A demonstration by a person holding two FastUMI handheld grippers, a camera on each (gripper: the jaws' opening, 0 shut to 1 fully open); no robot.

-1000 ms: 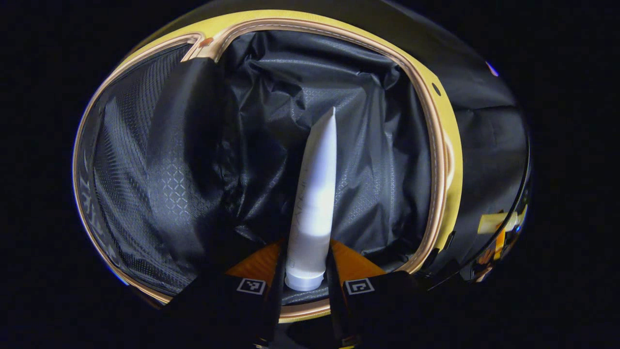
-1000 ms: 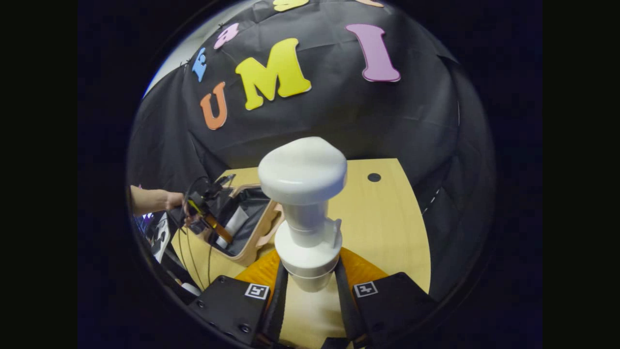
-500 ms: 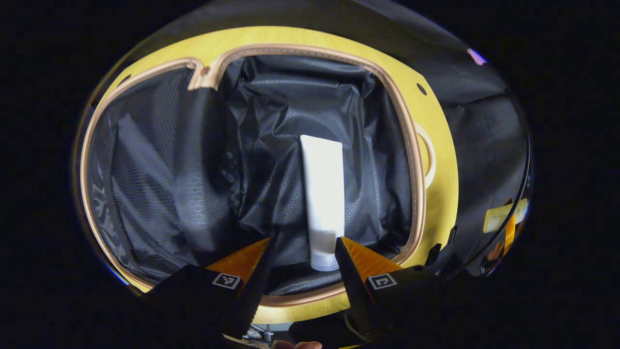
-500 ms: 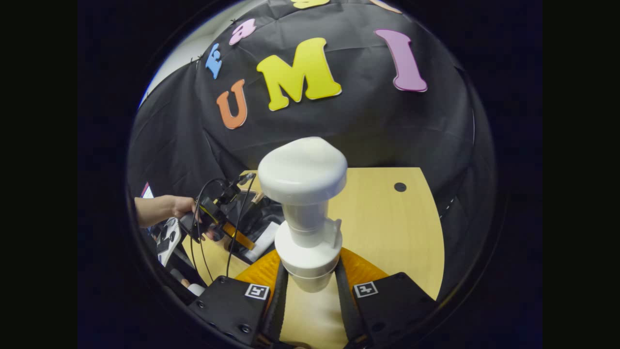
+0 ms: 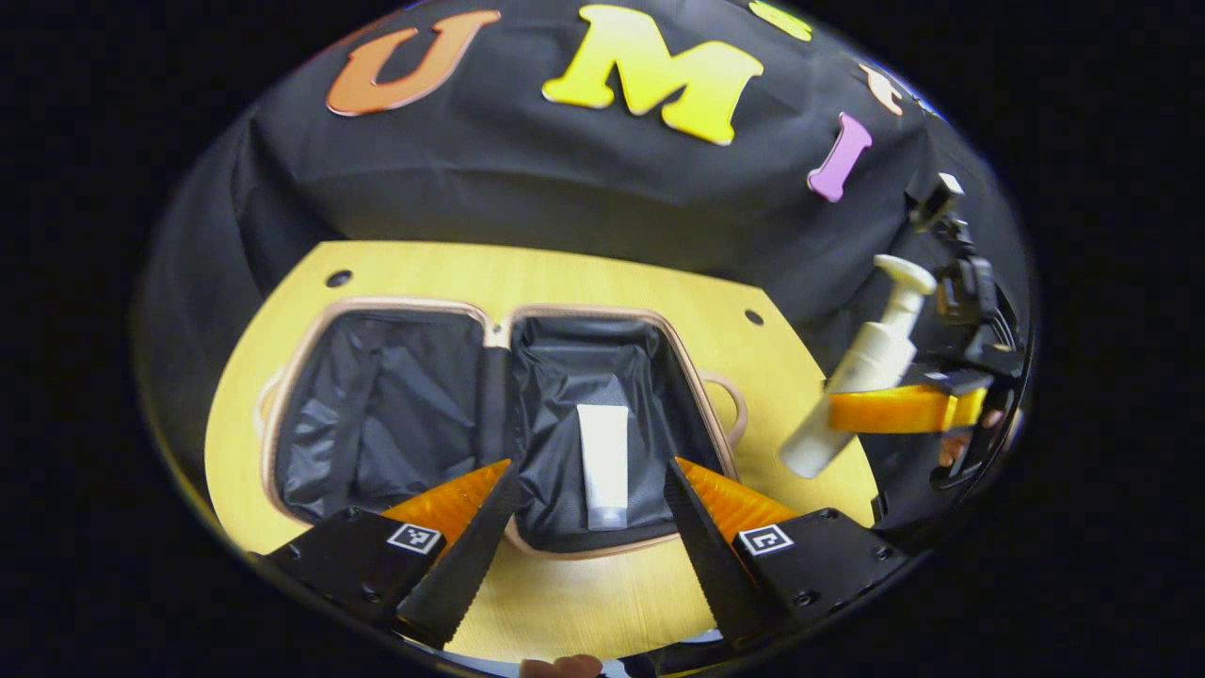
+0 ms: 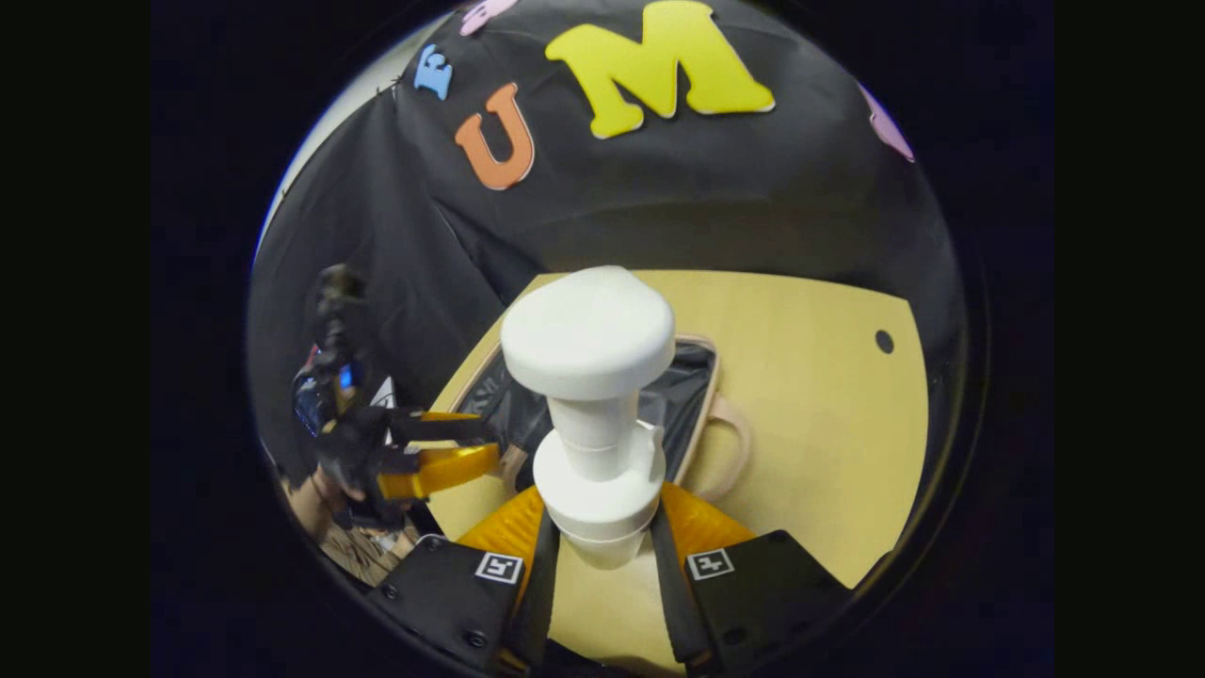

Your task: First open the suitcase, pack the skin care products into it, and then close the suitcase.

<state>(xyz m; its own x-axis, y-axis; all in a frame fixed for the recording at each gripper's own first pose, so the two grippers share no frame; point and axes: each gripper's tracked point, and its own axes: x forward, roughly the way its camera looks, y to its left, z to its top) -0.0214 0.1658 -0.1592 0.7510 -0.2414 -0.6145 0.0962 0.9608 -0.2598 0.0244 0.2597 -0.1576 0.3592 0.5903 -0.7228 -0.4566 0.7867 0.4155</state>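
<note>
Now the white tube (image 5: pixel 603 462) lies flat in the right half of the open suitcase (image 5: pixel 395 414) on the bench (image 5: pixel 565 273). Its long side runs away from the left tool (image 5: pixel 586 494), cap end nearest. That tool hangs above it with its fingers spread wide, holding nothing. The right tool (image 6: pixel 602 546) squeezes the pump bottle (image 6: pixel 593 424), which stands up, pump head on top.

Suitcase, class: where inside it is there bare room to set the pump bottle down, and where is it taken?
The suitcase lies open. Its left half shows bare lining. In the right half, the white tube takes the middle, leaving narrow strips beside it. The right gripper holds the pump bottle; the left gripper is open.
</note>
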